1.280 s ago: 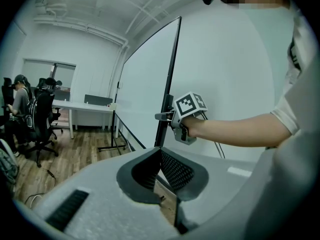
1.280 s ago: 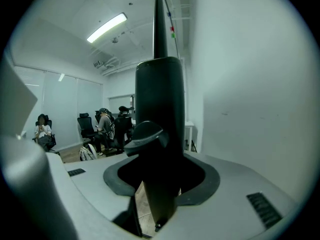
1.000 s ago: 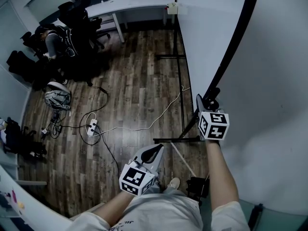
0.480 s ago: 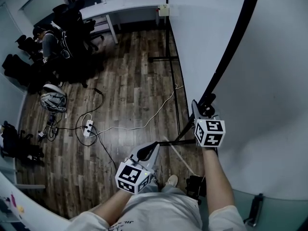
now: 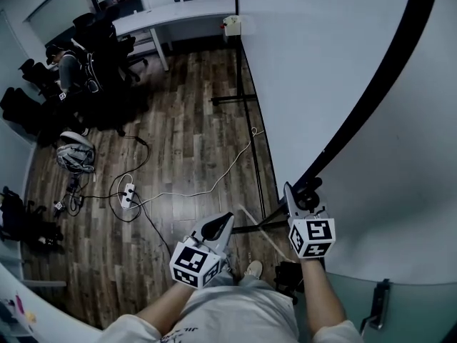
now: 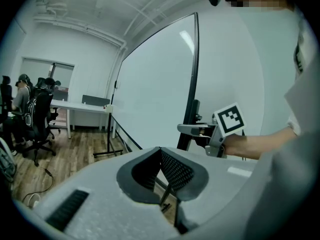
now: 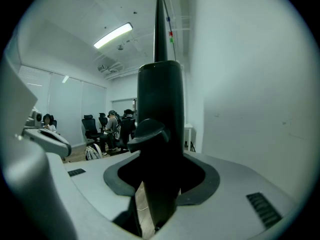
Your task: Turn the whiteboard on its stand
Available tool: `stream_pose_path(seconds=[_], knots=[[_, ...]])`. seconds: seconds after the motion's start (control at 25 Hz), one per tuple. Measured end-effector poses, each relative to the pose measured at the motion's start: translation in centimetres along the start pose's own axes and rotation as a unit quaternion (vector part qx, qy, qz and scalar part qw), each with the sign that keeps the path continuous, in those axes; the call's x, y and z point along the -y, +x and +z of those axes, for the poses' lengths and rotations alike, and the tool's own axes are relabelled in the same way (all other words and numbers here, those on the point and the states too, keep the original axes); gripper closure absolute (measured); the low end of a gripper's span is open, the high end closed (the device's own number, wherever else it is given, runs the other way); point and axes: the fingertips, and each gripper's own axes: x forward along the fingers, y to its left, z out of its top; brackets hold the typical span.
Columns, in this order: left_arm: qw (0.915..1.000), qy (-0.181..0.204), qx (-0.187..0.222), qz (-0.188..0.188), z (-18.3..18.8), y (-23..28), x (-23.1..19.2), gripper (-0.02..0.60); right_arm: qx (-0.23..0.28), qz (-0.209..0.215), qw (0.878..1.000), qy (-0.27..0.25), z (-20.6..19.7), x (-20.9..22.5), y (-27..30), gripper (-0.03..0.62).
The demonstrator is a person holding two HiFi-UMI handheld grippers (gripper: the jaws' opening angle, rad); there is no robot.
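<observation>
The whiteboard (image 5: 314, 84) stands upright on its black wheeled stand (image 5: 250, 138), its black frame edge (image 5: 371, 84) running diagonally down to my right gripper (image 5: 300, 195). That gripper is shut on the frame edge just by a black knob. In the right gripper view the black frame (image 7: 160, 134) fills the gap between the jaws. My left gripper (image 5: 223, 224) hangs free over the floor near my body, its jaws together and holding nothing. From the left gripper view the board (image 6: 155, 104) and the right gripper (image 6: 192, 129) on its edge show ahead.
A power strip (image 5: 128, 190) with trailing cables lies on the wood floor left of the stand. A helmet (image 5: 75, 156) and bags sit further left. A white desk (image 5: 178, 13) and office chairs with a seated person (image 5: 68, 70) are at the back. My shoe (image 5: 253, 269) is beside the stand's foot.
The right gripper has come nearer to my body with the frame edge in it, and the board's near edge has swung along. The left gripper has hardly moved.
</observation>
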Motion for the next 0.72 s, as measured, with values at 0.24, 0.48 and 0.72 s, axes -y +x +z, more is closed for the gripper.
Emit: stream_pose_path(seconds=[0.24,0.48,0.72], knots=[[1.0000,0.002,0.001,-0.008,0.1,0.1,0.5,0.572,-0.004,0.005,1.000,0.001,-1.1,-0.9,-3.9,0.425],[0.9999,0.004,0.000,-0.017,0.3,0.2,1.3,0.572,-0.006,0.007,1.000,-0.001,-1.2,-1.4,-5.6,0.425],[0.9997,0.007,0.002,-0.025,0.5,0.1,2.2,0.572,-0.007,0.006,1.000,0.007,-1.1,-1.4,-6.0,0.425]])
